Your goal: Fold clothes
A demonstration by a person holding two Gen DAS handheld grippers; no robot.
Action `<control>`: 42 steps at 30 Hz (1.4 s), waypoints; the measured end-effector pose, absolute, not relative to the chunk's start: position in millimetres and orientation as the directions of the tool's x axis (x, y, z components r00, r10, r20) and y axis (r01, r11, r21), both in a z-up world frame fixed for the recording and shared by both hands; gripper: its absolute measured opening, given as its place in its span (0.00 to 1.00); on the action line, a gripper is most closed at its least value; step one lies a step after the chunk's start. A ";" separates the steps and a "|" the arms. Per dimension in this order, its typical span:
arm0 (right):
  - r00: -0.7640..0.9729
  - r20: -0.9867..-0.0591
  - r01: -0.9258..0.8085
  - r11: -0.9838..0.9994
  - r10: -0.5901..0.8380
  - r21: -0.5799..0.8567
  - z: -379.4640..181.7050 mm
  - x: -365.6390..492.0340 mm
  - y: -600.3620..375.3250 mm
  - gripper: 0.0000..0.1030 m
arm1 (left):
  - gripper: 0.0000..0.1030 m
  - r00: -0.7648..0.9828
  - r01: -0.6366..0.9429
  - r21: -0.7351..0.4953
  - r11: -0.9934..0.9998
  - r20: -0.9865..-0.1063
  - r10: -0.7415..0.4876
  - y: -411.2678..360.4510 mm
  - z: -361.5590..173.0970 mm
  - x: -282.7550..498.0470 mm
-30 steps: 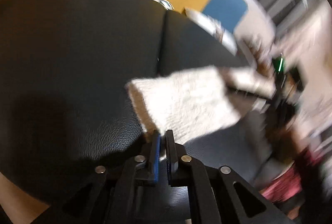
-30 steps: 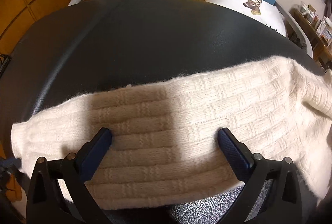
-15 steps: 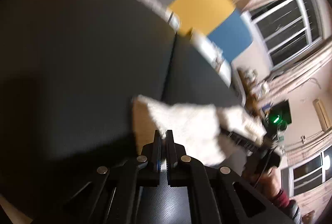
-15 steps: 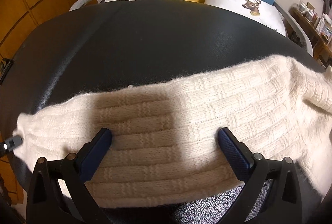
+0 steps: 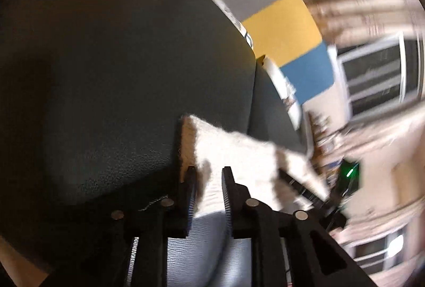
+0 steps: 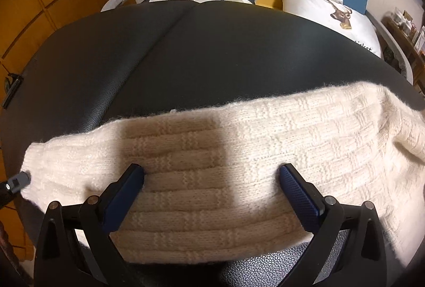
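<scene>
Black leather couch [image 6: 225, 53] carries a cream sweater [image 6: 265, 154]; left tool [image 5: 208, 175] slightly parted, right tool [image 6: 212, 175] spread wide.

Fuzzy cream rib-knit sweater [image 6: 265, 143], grained semi-gloss black leatherette cushion [image 6: 225, 53], matt black plastic tongs w/ textured blue pads [image 6: 300, 194]

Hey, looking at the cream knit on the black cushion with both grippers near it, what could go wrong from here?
1. The left gripper has its fingers only slightly apart at the cream knit's end; a shallow pinch may slip off.
2. The right gripper is wide open over the folded band, holding nothing, so the fold could drag across the black cushion.
3. The left wrist view is blurred, so aiming is uncertain.
</scene>
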State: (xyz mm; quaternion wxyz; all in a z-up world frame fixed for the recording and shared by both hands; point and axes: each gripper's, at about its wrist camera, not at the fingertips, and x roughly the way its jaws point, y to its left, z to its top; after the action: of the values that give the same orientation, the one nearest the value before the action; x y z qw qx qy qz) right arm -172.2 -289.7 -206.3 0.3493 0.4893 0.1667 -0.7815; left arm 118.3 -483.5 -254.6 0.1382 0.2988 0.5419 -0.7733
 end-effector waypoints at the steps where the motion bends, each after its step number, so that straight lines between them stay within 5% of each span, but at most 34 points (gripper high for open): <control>1: -0.257 -0.884 0.715 -0.692 -0.391 0.099 -204.4 -173.2 -287.2 1.00 | 0.20 -0.795 0.527 -0.778 -0.342 -0.594 0.125 -486.7 -256.7 119.5; 5: -0.244 -0.856 0.704 -0.690 -0.456 0.167 -181.5 -184.4 -272.8 1.00 | 0.21 -0.781 0.536 -0.756 -0.377 -0.613 0.120 -491.9 -249.7 106.5; 10: -0.279 -0.867 0.745 -0.662 -0.412 0.075 -175.8 -194.3 -289.8 1.00 | 0.21 -0.746 0.550 -0.701 -0.454 -0.657 0.109 -497.8 -239.4 85.7; 12: -0.279 -0.887 0.750 -0.660 -0.367 0.037 -187.6 -199.6 -299.5 1.00 | 0.04 -0.697 0.600 -0.623 -0.501 -0.715 0.055 -499.3 -241.7 79.6; 16: -0.295 -0.880 0.736 -0.676 -0.373 0.040 -202.8 -196.7 -299.7 1.00 | 0.02 -0.657 0.634 -0.447 -0.631 -0.742 -0.134 -481.2 -221.2 86.5; 23: -0.325 -0.849 0.734 -0.677 -0.416 0.051 -215.6 -190.4 -289.7 1.00 | 0.20 -0.776 0.491 -0.659 -0.569 -0.628 0.058 -492.9 -224.5 94.5; 27: -0.322 -0.849 0.738 -0.673 -0.418 0.051 -219.9 -190.8 -287.8 1.00 | 0.22 -0.792 0.467 -0.777 -0.422 -0.580 0.191 -522.2 -246.5 87.3; 31: -0.329 -0.845 0.738 -0.673 -0.422 0.049 -212.9 -187.3 -290.4 1.00 | 0.17 -0.759 0.484 -0.770 -0.416 -0.606 0.239 -534.0 -256.2 76.9; 33: -0.330 -0.843 0.740 -0.671 -0.426 0.049 -211.2 -185.8 -289.8 1.00 | 0.02 -0.734 0.526 -0.718 -0.455 -0.654 0.183 -534.8 -251.2 74.9; 37: -0.313 -0.849 0.740 -0.670 -0.426 0.063 -207.9 -185.5 -291.2 1.00 | 0.02 -0.777 0.524 -0.586 -0.618 -0.626 -0.066 -508.4 -205.6 92.2; 42: -0.310 -0.855 0.742 -0.668 -0.416 0.056 -206.9 -176.3 -310.9 1.00 | 0.03 -0.685 0.628 -0.489 -0.606 -0.717 -0.131 -506.7 -224.4 103.9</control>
State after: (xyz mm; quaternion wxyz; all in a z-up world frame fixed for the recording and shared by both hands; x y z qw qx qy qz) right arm -176.3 -310.9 -206.9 0.3669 0.4588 0.1776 -0.7895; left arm 103.9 -506.7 -224.4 0.2272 0.3253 0.3813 -0.8349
